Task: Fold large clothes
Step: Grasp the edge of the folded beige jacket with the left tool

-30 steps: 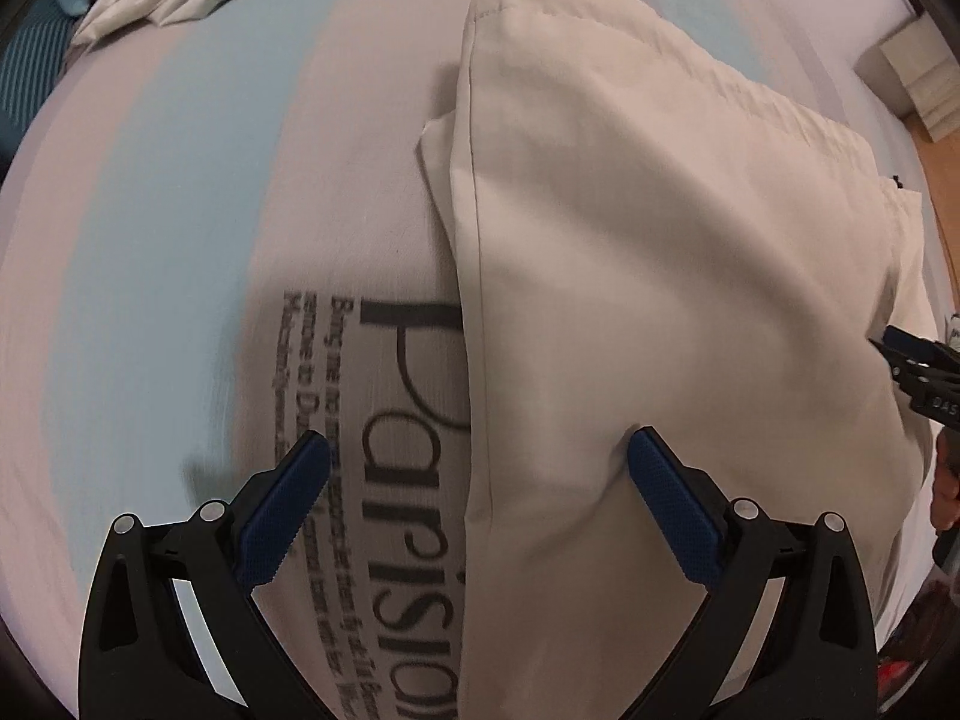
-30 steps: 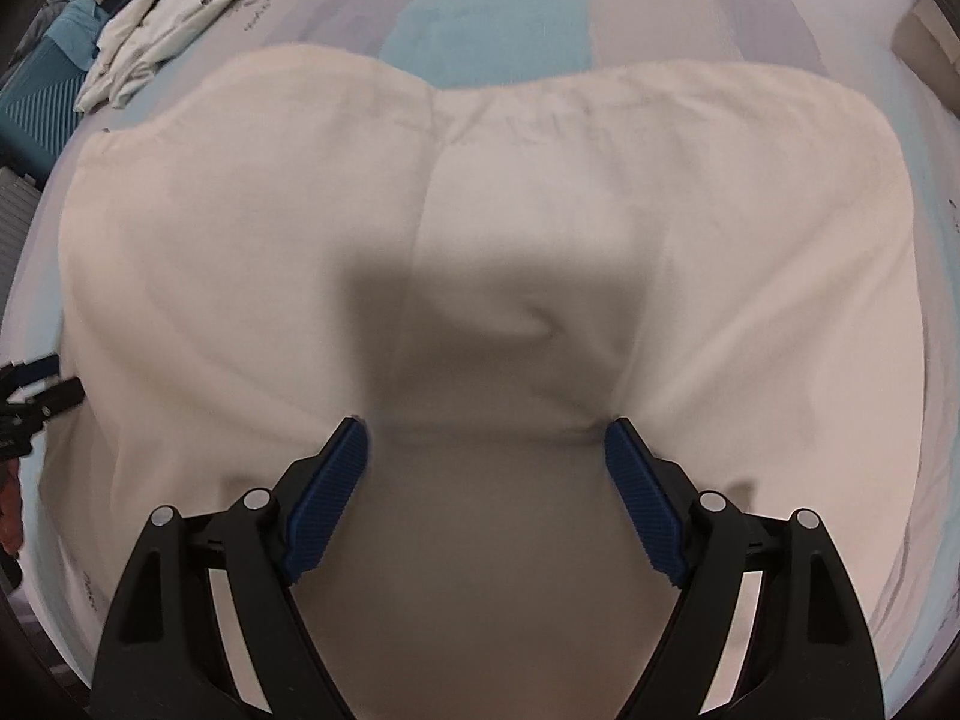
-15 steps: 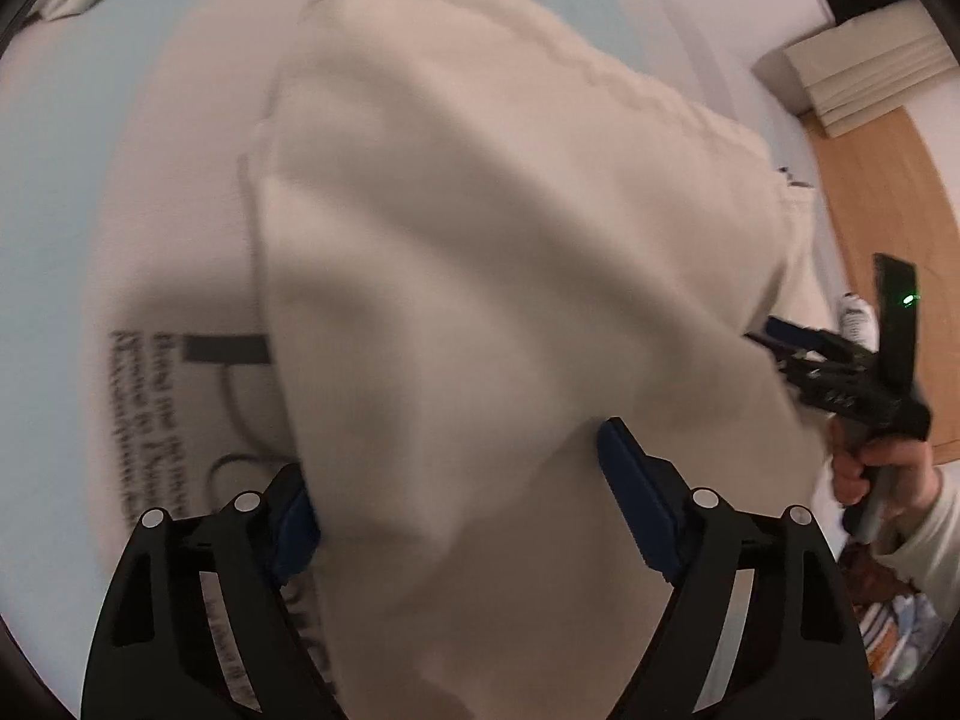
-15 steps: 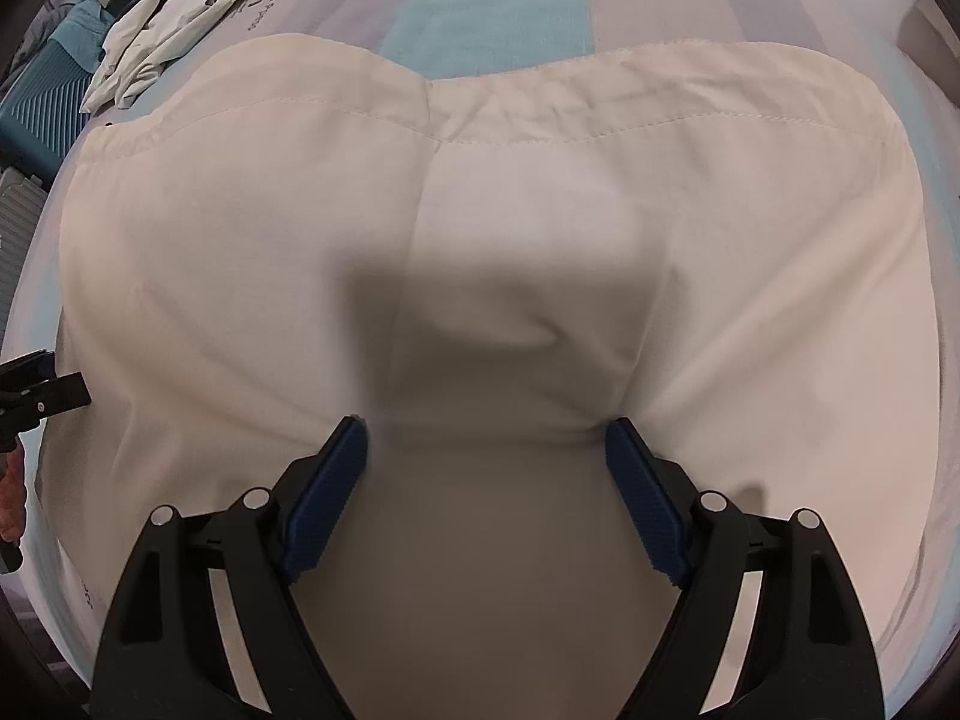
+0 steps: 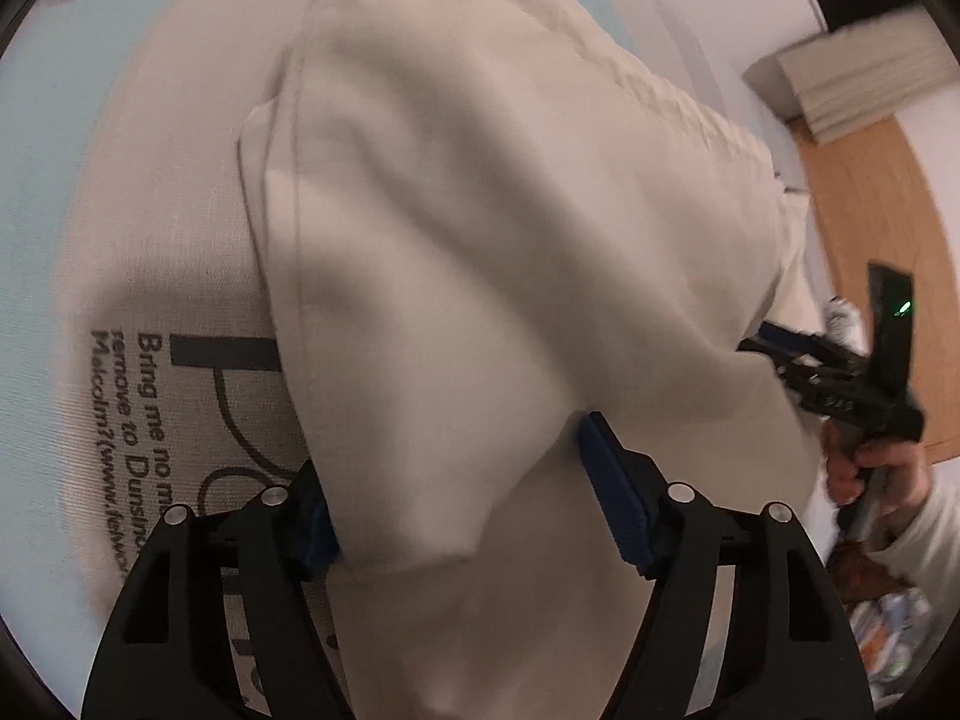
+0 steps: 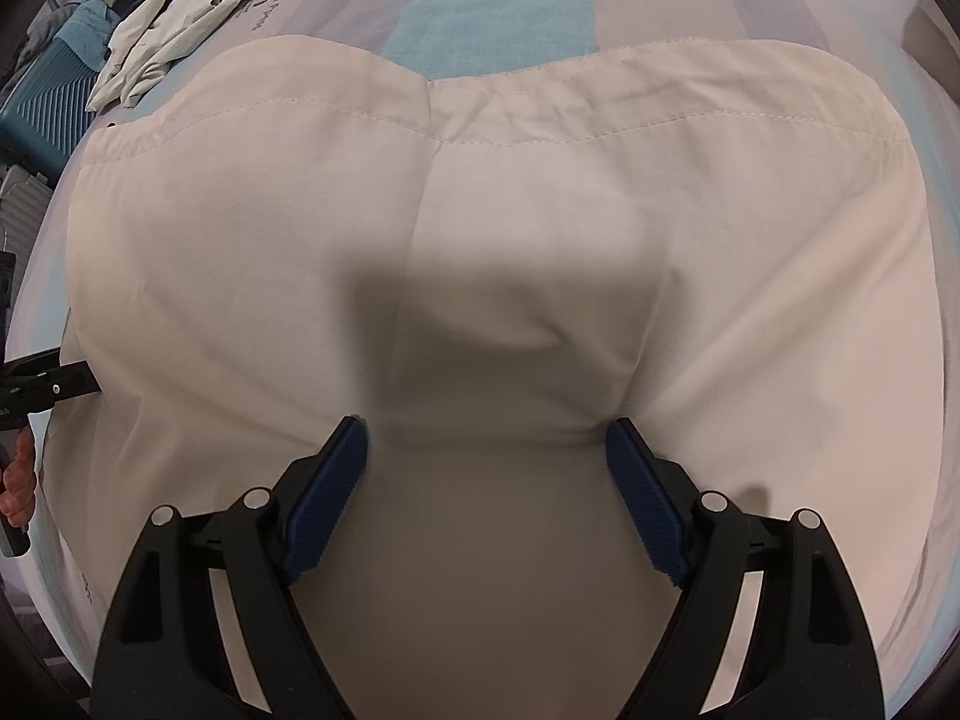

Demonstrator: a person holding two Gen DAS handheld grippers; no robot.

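A large cream garment (image 5: 510, 228) lies folded on the bed; it fills the right wrist view (image 6: 480, 228), stitched hem at the far side. My left gripper (image 5: 462, 510) is open, its blue pads astride the garment's near left edge, with a bunched fold of cloth between them. My right gripper (image 6: 486, 492) is open, low over the garment's near edge, cloth lying between its pads. The right gripper also shows in the left wrist view (image 5: 798, 354) at the garment's right edge. The left gripper's tip shows at the right wrist view's left edge (image 6: 48, 384).
The bedsheet (image 5: 120, 240) has blue and grey stripes and black printed text. A pile of pale clothes (image 6: 174, 30) and a teal suitcase (image 6: 42, 102) lie far left. Wooden floor (image 5: 870, 228) and a stack of boards (image 5: 852, 90) are beyond the bed's right side.
My left gripper has swung right and moved onto the garment's left edge, so cloth now sits between its pads. The right gripper has barely moved.
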